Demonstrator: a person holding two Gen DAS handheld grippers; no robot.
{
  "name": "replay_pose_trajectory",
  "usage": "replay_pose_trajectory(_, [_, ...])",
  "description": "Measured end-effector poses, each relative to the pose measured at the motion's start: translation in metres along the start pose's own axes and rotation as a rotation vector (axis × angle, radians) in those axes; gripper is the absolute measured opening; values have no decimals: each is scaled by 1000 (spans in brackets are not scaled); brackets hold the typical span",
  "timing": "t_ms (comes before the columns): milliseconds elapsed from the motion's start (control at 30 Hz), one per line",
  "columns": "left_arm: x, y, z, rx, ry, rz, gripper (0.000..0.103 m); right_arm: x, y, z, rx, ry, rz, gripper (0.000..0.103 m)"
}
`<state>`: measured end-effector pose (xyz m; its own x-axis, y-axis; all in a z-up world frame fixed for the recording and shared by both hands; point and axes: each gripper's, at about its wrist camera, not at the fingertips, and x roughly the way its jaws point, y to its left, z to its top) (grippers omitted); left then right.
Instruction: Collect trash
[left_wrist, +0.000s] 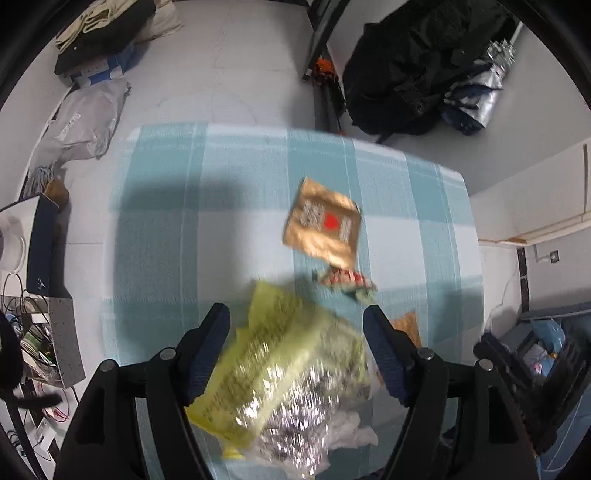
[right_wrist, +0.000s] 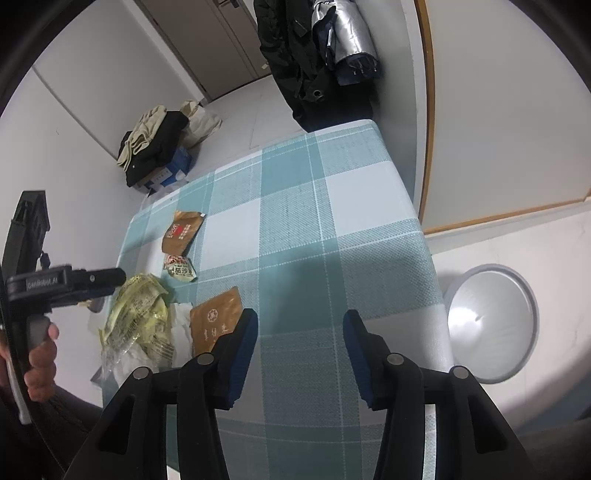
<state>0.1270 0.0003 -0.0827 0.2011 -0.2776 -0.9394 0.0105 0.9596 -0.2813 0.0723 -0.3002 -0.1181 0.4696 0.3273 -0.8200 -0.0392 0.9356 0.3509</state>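
Trash lies on a table with a teal checked cloth (right_wrist: 332, 229). A crumpled yellow-green foil wrapper (left_wrist: 288, 365) lies between the fingers of my open left gripper (left_wrist: 297, 325), which hovers just above it; it also shows in the right wrist view (right_wrist: 138, 317). Beyond lie a gold packet with a red mark (left_wrist: 321, 221), a small red-and-white sachet (left_wrist: 347, 282) and a brown packet (right_wrist: 216, 319) over white tissue (right_wrist: 181, 321). My right gripper (right_wrist: 300, 326) is open and empty over bare cloth, right of the brown packet.
A round grey bin (right_wrist: 491, 321) stands on the floor right of the table. Dark jackets (right_wrist: 295, 55) hang behind the far edge. Folded clothes on a box (right_wrist: 155, 151) sit on the floor at the far left. Cables and clutter (left_wrist: 33, 339) lie left of the table.
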Motion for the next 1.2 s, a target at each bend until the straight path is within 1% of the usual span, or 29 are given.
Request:
replay_pose_trajectory(67, [5,-4,12,14,2,13,85,0,-1,0,5,1,2,49])
replay_pose_trajectory(100, [8,-7,19,24,3,21,86,1,-1,0,9,3,3,49])
replay_pose_trajectory(167, [17,-17,33,57,17,36,86,2,-2,1,12,6,3,49])
replay_pose_trajectory(267, [37,-33,50,119,45,80,86,4,-3,3,14,12,-3,49])
replay_pose_trajectory(333, [53,-42,56,163,74,106,86,6,-3,4,18,16,-3,49])
replay_pose_trajectory(433, [75,-46,60,199,114,155,86,7,-1,5,14,20,-4,49])
replay_pose_trajectory(533, [87,-43,61,210,120,218,86,8,0,5,9,18,-4,53])
replay_pose_trajectory(633, [86,-43,57,236,102,244,86,9,-1,5,8,21,-8,53])
replay_pose_trajectory(700, [84,-43,57,234,94,244,82,10,-1,5,12,24,-6,53])
replay_pose_trajectory(733, [84,-43,56,232,94,242,78,11,-1,5,12,25,-6,53])
replay_pose_trajectory(767, [82,-44,55,242,91,241,70,11,0,5,11,28,-8,53])
replay_pose_trajectory(800, [80,-46,54,256,87,236,63,12,0,5,11,29,-8,53])
replay_pose_trajectory(833, [78,-48,53,267,87,233,52,12,1,5,11,30,-7,53])
replay_pose_trajectory(867, [77,-50,53,276,90,232,47,12,2,5,9,30,-6,53])
replay_pose_trajectory(967, [78,-51,55,276,94,226,41,13,3,5,3,29,-6,53])
replay_pose_trajectory(1100, [76,-45,58,236,90,180,40,12,3,4,5,25,-10,53])
replay_pose_trajectory(1200, [72,-34,61,172,90,137,40,11,2,4,10,20,-13,53])
